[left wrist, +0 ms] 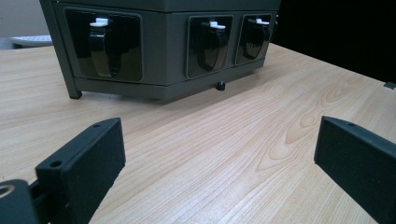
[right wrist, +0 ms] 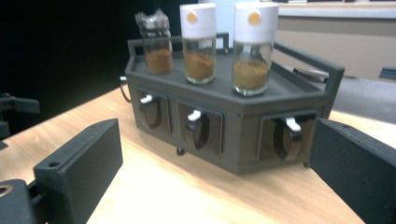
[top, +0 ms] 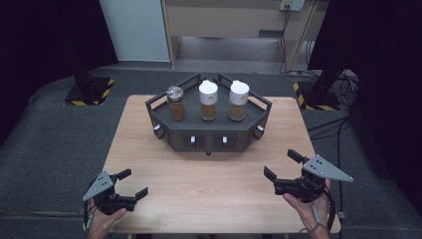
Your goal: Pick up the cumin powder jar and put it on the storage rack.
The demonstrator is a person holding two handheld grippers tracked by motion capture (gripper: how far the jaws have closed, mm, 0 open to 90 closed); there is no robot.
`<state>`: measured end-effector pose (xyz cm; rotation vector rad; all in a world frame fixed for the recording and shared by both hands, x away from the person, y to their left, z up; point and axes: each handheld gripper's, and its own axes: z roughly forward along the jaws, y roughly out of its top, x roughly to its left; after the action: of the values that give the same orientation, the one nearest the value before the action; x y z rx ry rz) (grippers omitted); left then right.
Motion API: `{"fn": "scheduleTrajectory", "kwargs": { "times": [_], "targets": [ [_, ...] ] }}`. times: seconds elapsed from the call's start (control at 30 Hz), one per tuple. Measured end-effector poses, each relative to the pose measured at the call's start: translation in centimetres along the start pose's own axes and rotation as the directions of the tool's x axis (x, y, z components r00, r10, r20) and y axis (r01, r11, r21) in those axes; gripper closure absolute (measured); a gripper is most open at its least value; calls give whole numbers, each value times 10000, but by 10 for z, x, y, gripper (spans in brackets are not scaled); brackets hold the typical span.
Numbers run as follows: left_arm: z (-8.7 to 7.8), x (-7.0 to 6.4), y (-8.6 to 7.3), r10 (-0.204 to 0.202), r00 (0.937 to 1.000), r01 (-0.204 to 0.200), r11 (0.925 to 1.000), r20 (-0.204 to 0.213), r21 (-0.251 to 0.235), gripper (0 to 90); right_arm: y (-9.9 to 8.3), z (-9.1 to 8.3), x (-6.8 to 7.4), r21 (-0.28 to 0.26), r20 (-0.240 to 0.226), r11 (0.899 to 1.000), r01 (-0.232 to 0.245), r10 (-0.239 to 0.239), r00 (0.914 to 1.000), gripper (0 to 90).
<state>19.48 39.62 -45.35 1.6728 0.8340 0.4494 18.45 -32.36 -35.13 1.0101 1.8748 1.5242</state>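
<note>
Rack [top: 209, 130] with three jars [top: 208, 100]

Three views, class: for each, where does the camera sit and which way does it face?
High view: above the table's near edge, facing forward and down; both hands and open grippers show.
Left gripper view: on the left gripper, facing the rack's drawers; jaws apart.
Right gripper view: on the right gripper, facing rack and spice jars.
Shared: the rack.

- In your left gripper view, the rack [left wrist: 159, 46] is cut off at the top edge, hiding its jars.
- In your right gripper view, the metal-capped jar [right wrist: 154, 42] is blurred; its lid detail is unreadable.
- In the high view, your forearms leave the bottom edge.
</note>
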Motion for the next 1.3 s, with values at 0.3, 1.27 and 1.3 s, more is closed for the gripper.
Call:
{"fn": "scheduleTrajectory", "kwargs": {
  "times": [0.3, 1.27, 1.3],
  "targets": [
    [1, 0, 0, -6, 10000, 6, 10000, 34, 11, 12, -30, -6, -2, 427, 427, 9989, -203, 185, 9989, 28],
    [6, 3, 2, 75, 9996, -75, 10000, 282, 9, 12, -77, -16, -14, 679, 786, 9976, -155, 101, 9969, 29],
    [6, 3, 2, 72, 9996, -72, 10000, 286, 14, 12, -77, -16, -15, 680, 808, 9975, -188, 133, 9966, 29]
  ]
}}
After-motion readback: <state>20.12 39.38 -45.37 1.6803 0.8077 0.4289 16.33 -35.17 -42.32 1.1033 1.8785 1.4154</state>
